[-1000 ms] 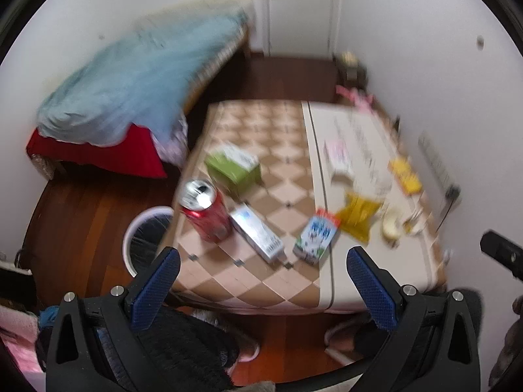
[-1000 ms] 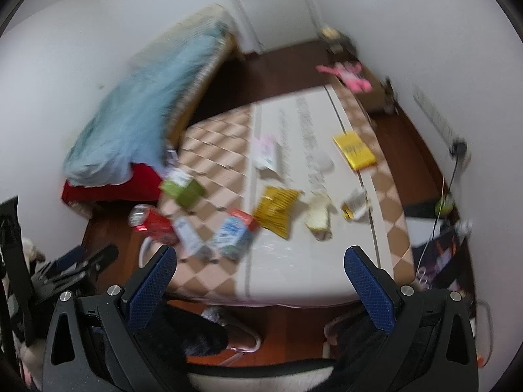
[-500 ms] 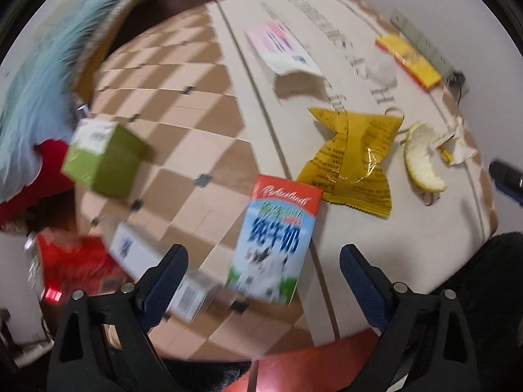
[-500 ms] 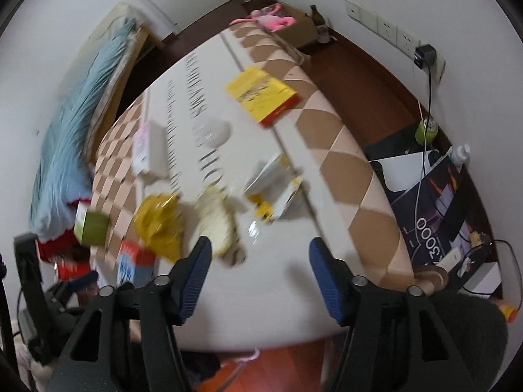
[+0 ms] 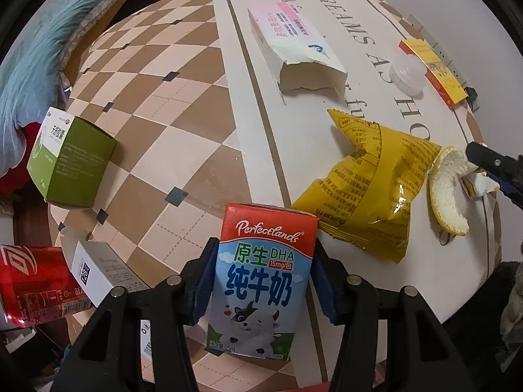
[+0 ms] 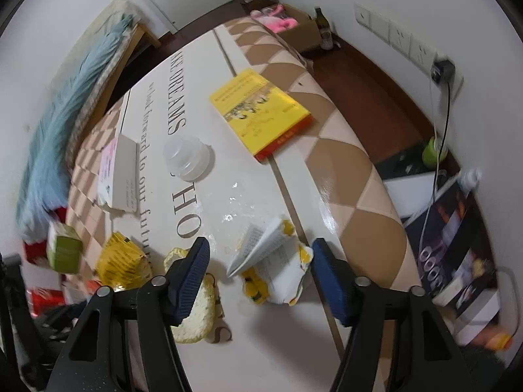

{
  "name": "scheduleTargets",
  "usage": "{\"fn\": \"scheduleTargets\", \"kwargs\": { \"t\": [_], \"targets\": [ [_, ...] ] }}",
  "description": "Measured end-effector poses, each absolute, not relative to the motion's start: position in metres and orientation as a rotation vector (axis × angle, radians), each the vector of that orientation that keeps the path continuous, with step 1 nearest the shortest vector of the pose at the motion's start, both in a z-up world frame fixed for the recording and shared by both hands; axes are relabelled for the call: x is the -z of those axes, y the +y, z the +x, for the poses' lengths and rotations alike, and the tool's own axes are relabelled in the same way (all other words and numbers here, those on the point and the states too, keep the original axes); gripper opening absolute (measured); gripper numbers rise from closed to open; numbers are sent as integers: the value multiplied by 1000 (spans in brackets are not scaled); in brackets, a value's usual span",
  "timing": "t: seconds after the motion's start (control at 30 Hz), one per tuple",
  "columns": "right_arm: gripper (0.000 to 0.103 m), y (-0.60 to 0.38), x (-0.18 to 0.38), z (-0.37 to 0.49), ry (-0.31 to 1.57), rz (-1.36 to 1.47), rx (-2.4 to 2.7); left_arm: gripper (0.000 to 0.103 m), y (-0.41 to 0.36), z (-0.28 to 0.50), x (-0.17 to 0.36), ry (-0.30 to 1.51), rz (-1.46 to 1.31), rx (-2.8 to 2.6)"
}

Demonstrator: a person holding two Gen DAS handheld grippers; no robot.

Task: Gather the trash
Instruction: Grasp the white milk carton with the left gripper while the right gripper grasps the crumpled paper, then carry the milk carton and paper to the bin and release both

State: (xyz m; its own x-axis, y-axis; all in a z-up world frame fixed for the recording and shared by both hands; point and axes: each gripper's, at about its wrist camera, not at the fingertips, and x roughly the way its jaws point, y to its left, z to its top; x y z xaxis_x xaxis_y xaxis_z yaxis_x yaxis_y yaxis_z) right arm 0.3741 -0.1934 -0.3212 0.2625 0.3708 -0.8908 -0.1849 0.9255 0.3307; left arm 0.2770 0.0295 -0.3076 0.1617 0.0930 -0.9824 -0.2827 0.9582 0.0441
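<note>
We clamp the left gripper [image 5: 261, 281] on the milk carton [image 5: 261, 277], light, crushable, held at its flat sides; the right gripper [image 6: 260, 271], fingers apart, straddles the crumpled wrapper [image 6: 274, 268].

- Even indoor light from overhead; both views bright at centre, darkening to a black ring at the rim
- Strong fisheye bending; the table [image 5: 196, 104] bulges like a dome
- Left wrist view sharp; print on the milk carton [image 5: 261, 281] legible
- Right wrist view softer; blue bedding [image 6: 62, 137] and floor clutter smeared at the edges
- White glare patches on the glossy table near the crumpled wrapper [image 6: 274, 261]; soft shadows under it
</note>
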Motion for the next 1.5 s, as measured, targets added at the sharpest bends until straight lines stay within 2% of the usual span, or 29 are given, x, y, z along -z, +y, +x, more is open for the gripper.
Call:
{"fn": "scheduleTargets", "kwargs": {
  "t": [0.07,0.23,0.5,0.63,0.7,0.77,0.9,0.97,1.03,1.13,1.3,1.5],
  "targets": [
    [44,-188,320,372,1231,121,-364,50,35,274,307,1380,-159,-267],
    [39,-187,314,367,1202,70,-372,55,41,270,310,1382,-161,-252],
    [39,-194,303,343,1234,46,-384,55,43,268,312,1397,-144,-234],
    [40,-198,303,324,1259,33,-391,62,47,260,314,1389,-166,-236],
    [40,-198,308,316,1264,27,-385,63,50,254,315,1385,-183,-227],
    [46,-199,315,314,1280,35,-376,63,53,251,316,1384,-170,-218],
    [48,-202,318,311,1263,64,-364,63,52,250,319,1385,-173,-226],
    [48,-199,318,309,1248,48,-356,62,51,247,318,1380,-176,-235],
    [46,-196,318,307,1230,20,-349,47,46,243,316,1369,-181,-232],
    [40,-195,317,304,1208,-6,-346,47,33,237,310,1354,-134,-252],
    [38,-198,300,301,1175,13,-351,47,24,225,286,1291,-106,-277],
    [38,-186,250,288,1085,25,-422,47,24,210,217,1129,-112,-312]
  ]
}}
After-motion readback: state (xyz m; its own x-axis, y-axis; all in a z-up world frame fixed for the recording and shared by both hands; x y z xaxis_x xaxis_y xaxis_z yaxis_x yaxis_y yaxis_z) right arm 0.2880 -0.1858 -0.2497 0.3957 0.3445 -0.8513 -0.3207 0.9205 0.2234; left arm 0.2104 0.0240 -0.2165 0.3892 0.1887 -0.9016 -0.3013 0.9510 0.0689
